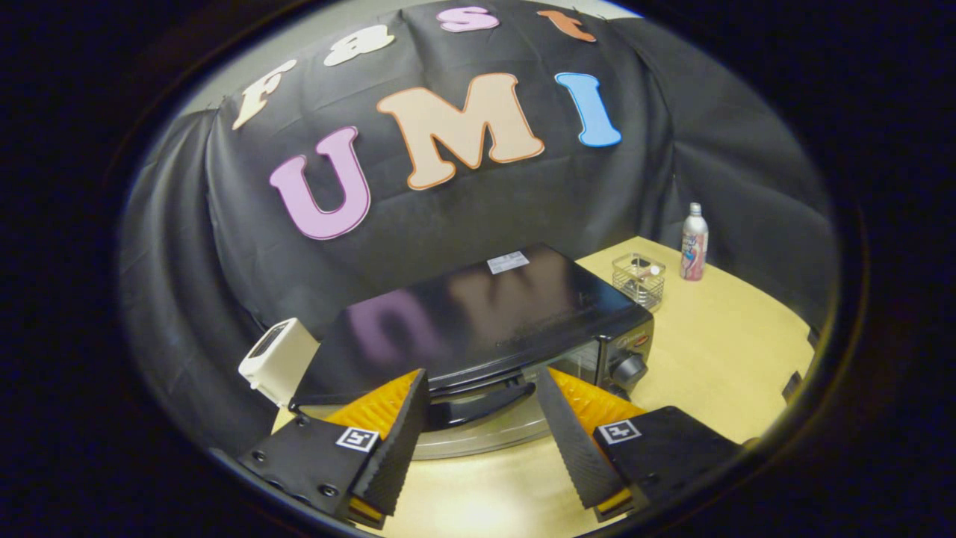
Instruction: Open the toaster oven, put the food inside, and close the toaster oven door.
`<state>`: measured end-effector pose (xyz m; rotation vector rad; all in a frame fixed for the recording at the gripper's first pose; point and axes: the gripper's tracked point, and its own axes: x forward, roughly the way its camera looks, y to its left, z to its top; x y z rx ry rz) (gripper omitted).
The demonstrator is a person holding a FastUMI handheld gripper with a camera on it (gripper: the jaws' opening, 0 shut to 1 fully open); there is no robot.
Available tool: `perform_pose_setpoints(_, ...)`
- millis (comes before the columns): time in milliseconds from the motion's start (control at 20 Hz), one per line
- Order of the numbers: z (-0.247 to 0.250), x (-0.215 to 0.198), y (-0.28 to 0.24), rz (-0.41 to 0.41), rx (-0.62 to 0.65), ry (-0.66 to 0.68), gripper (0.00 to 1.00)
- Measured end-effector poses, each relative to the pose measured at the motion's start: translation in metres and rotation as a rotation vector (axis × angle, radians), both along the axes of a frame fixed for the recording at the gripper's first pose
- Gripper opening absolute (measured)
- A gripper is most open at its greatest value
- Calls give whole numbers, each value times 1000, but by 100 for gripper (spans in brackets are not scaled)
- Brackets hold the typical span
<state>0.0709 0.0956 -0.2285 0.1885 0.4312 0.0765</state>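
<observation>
1. Tongs (pixel 482 388) spread wide, gripping nothing, fingers either side of oven handle (pixel 478 402)
2. Oven (pixel 478 321) black, door shut, at table (pixel 709 351) near edge just ahead of fingers; knob (pixel 629 368) on its right front
3. White box (pixel 278 360) just left of oven
4. Wire basket (pixel 639 279) beyond oven's right side, bottle (pixel 694 242) upright beside it near far corner

Black glossy toaster oven (pixel 478 321) on wooden table, door shut, handle facing the gripper (pixel 482 403)
</observation>
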Motion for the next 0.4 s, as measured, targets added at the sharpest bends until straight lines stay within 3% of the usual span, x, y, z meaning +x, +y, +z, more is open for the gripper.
perform_pose_setpoints(400, 75, -37, -10, 26, -81, -115, 91)
